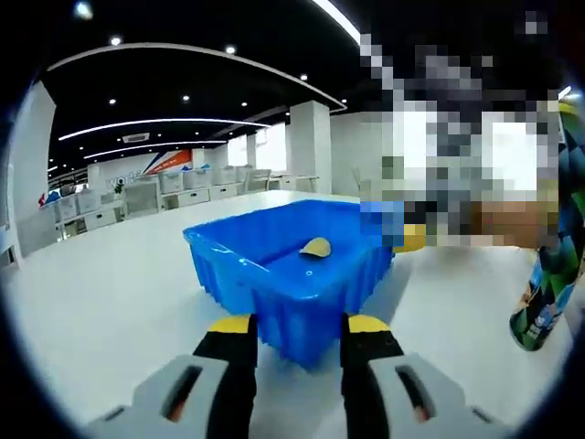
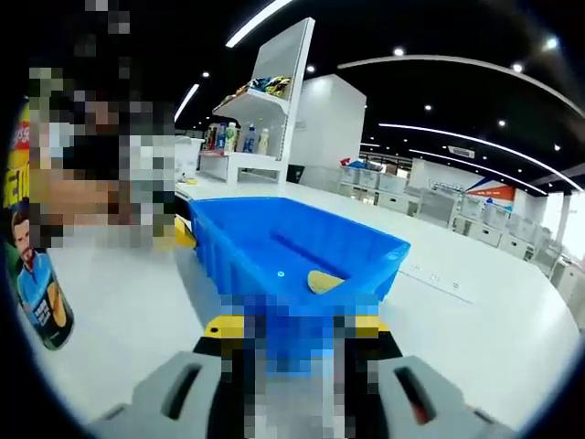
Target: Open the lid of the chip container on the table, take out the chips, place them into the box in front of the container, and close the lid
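Facing: both grippers look at the blue plastic box (image 1: 291,274) from opposite sides, across a white table (image 1: 101,302).
Left gripper (image 1: 298,326): jaws spread, yellow tips apart, near corner of the box between them; nothing pinched, contact with the box cannot tell.
Right gripper (image 2: 291,327): jaws mostly under mosaic; yellow tips apart at the box's near wall, look spread, nothing visibly pinched.
Box: open top, long axis running left-near to right-far in the right gripper view; one corner points at the left gripper.
Chip (image 1: 316,247): single yellow chip lying inside the box on its floor, near the far wall in the left gripper view; in the right gripper view (image 2: 324,281) near the close wall, right of centre.
Chip container (image 2: 35,265): tall can, green and yellow print, standing on the table beside the box, long axis roughly upright; top end under mosaic, lid state cannot tell. In the left gripper view it sits at the right edge (image 1: 548,283).
Background: shelf with bottles (image 2: 239,137), rows of white desks (image 1: 183,194).
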The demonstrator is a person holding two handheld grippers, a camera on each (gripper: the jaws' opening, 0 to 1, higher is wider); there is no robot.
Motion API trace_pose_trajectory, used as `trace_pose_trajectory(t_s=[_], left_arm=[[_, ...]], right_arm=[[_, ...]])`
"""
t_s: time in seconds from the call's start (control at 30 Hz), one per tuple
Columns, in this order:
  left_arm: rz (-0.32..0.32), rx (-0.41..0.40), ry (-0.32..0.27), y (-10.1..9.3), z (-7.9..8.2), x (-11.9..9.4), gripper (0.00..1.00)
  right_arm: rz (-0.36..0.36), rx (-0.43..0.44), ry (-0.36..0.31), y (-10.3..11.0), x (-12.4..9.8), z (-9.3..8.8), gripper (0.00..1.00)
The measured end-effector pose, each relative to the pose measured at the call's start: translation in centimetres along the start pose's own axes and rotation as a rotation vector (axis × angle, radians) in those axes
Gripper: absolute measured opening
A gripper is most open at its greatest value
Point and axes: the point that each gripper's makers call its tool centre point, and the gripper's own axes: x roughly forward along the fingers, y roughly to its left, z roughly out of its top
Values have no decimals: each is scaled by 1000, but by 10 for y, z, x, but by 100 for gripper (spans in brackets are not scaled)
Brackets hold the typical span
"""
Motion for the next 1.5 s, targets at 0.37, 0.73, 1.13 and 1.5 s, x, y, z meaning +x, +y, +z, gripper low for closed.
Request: trace_pose_trajectory(t_s=[0.37, 0.73, 1.13, 1.5], left_arm=[[-9, -1, 10, 2, 0, 1, 36], [-9, -12, 35, 0, -1, 1, 37], [28, -62, 131, 7, -15, -20, 62], [79, -40, 182, 5, -6, -71, 65]], right_arm=[[-19, -21, 11, 1, 0, -1, 34], [-35, -82, 30, 5, -1, -6, 37], [-24, -83, 112, 7, -20, -10, 49], [-37, -63, 210, 5, -47, -15, 61]])
